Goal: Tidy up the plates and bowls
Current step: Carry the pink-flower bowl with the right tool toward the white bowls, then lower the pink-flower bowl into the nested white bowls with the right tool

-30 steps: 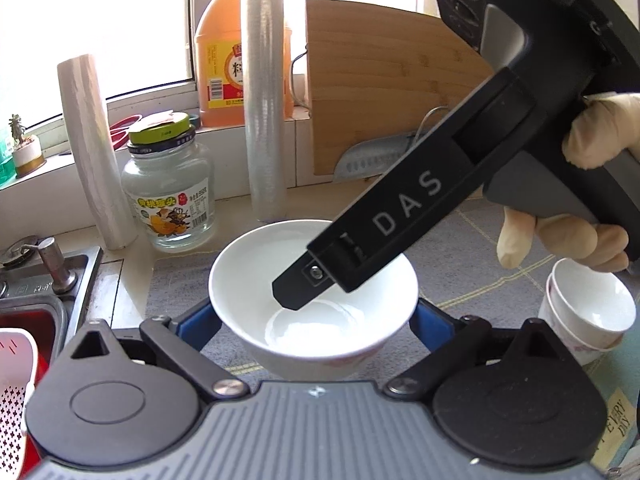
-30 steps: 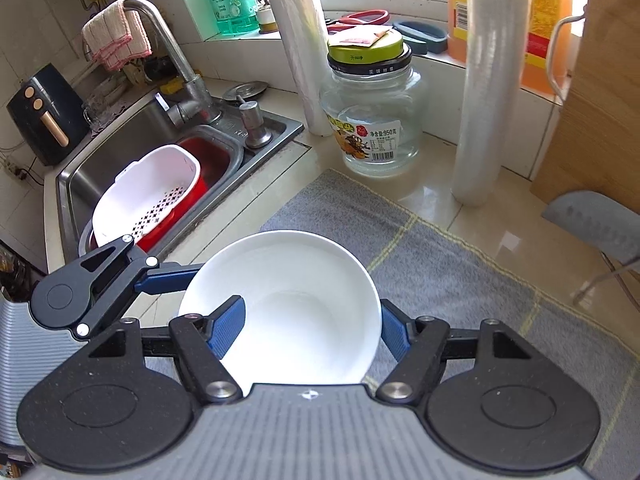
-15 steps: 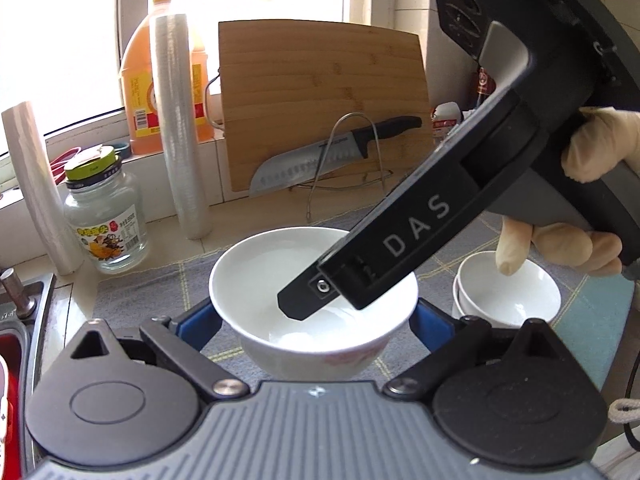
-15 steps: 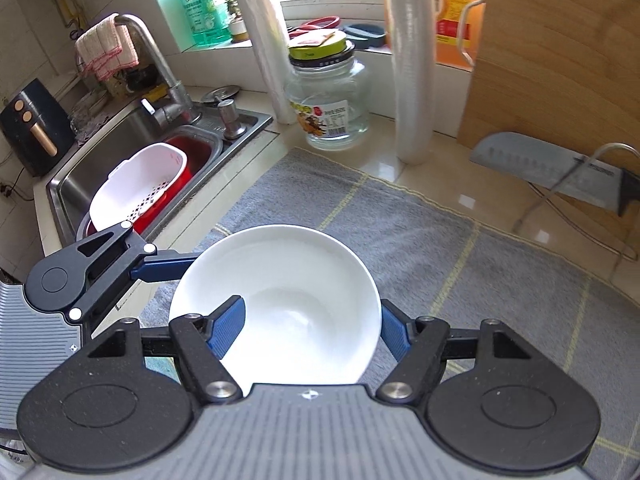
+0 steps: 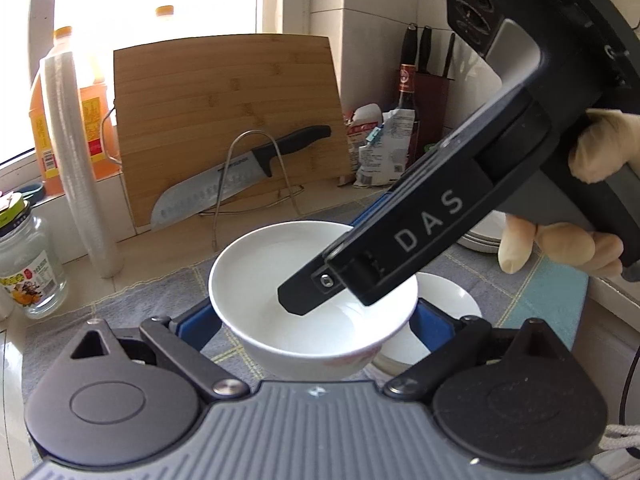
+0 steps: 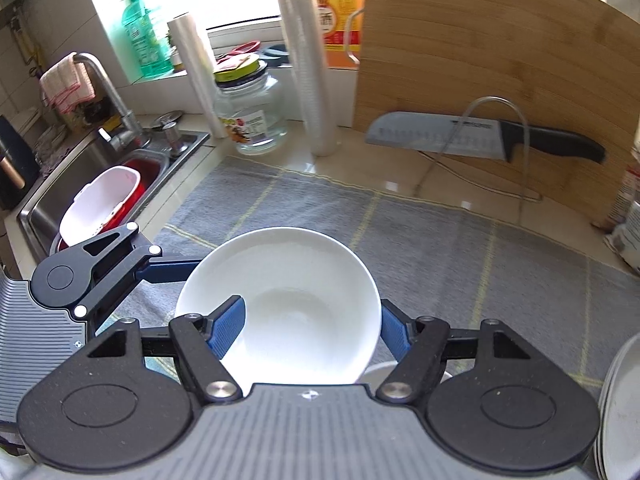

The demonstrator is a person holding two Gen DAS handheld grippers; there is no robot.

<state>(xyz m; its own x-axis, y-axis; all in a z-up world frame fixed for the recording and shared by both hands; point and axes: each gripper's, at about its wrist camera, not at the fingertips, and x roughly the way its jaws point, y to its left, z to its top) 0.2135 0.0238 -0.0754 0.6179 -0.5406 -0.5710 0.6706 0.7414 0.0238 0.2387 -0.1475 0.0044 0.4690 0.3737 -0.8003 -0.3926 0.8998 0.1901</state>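
Note:
A white bowl (image 5: 280, 280) (image 6: 304, 304) is held in the air above the grey mat (image 6: 440, 240). My left gripper (image 5: 314, 316) grips it across its outer sides. My right gripper (image 6: 312, 324) grips its rim, one blue finger (image 6: 228, 324) inside the bowl and the other outside; it shows in the left wrist view as a black arm (image 5: 400, 240) reaching into the bowl. A stack of white bowls (image 5: 444, 300) sits on the mat just below and right. A stack of plates (image 6: 620, 408) lies at the far right.
A bamboo cutting board (image 5: 228, 120) leans at the back with a knife (image 5: 240, 176) on a wire stand. A glass jar (image 6: 250, 116), plastic rolls (image 6: 308, 60) and oil bottles (image 5: 88, 108) line the back. The sink (image 6: 80, 184) with a white colander (image 6: 100, 204) is at left.
Both grippers have carried the bowl to the right across the mat, away from the sink and jar. It now hangs just above the stack of bowls.

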